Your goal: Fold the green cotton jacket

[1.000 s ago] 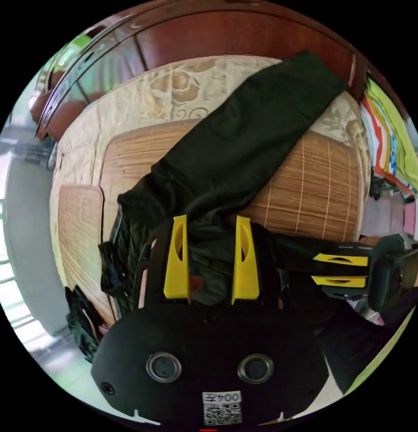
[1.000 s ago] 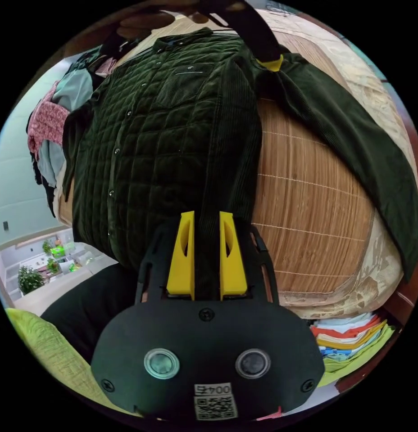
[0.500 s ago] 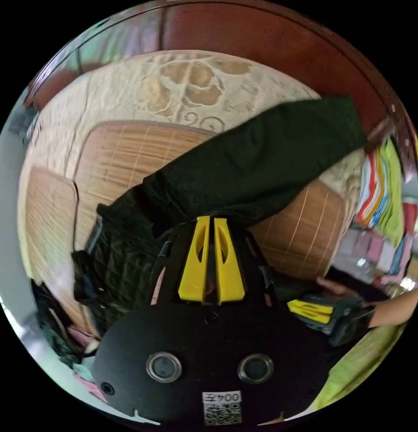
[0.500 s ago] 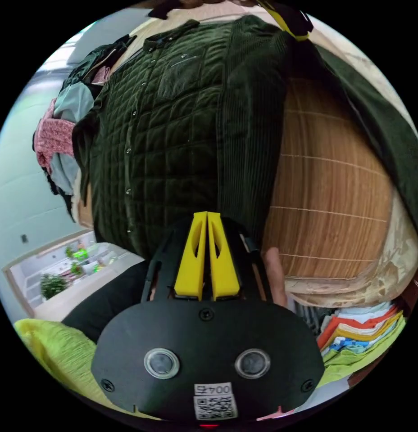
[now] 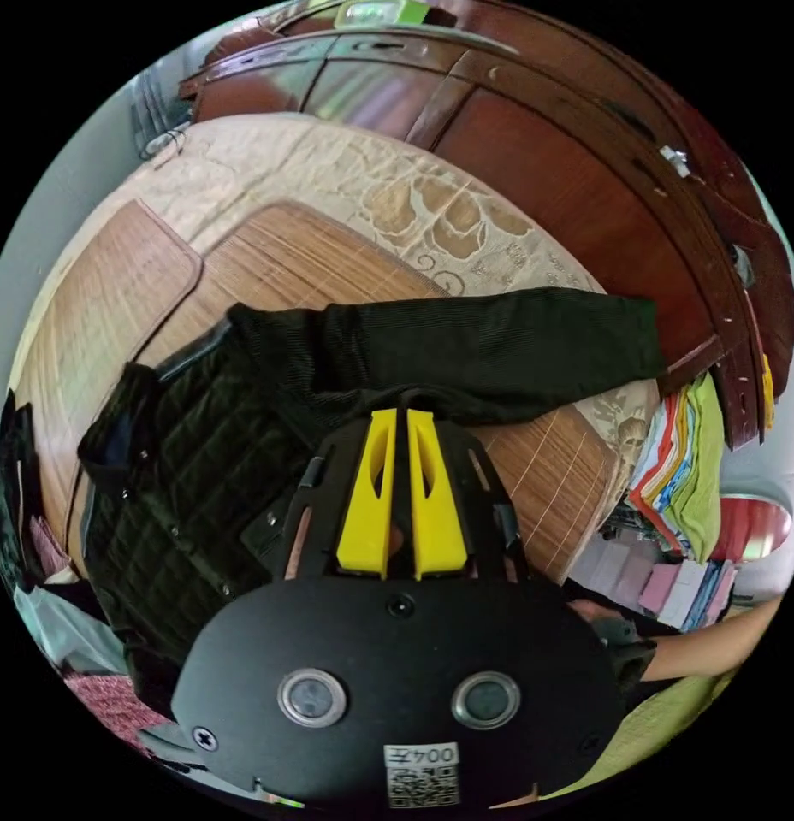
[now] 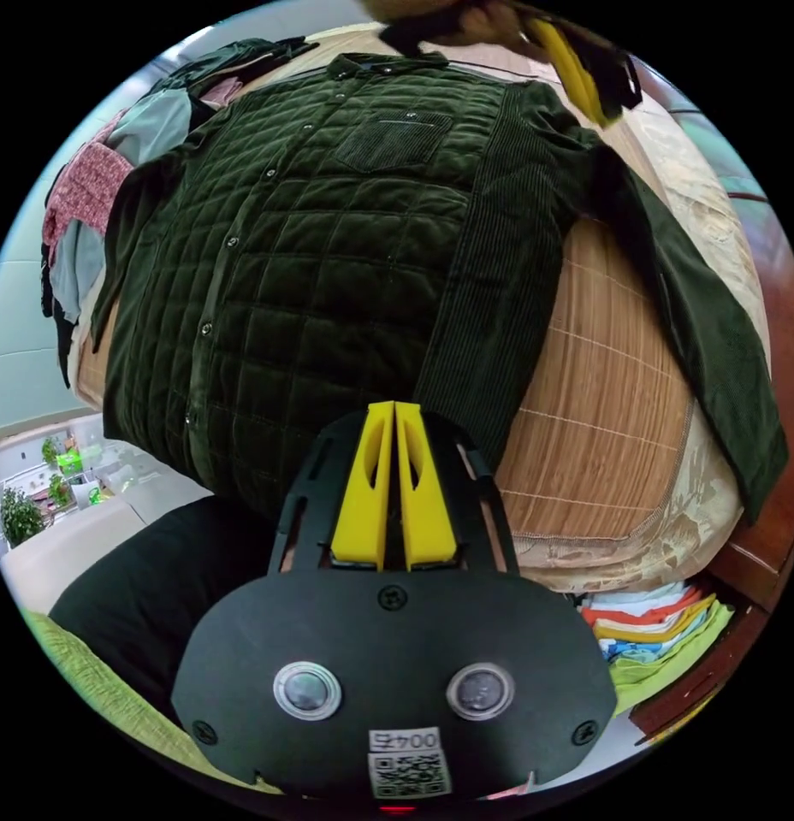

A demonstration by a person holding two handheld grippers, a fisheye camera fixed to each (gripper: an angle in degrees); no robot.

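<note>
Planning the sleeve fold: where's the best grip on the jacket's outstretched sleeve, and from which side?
Probably the cuff end of the sleeve: it lies flat and free past the bamboo mat, nothing on top. Come from the open bed-edge side, away from the jacket body.

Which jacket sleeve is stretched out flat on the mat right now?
The sleeve on the headboard side: it extends away from the jacket body across the bamboo mat. The other sleeve lies tucked along the body by the clothes pile.
</note>
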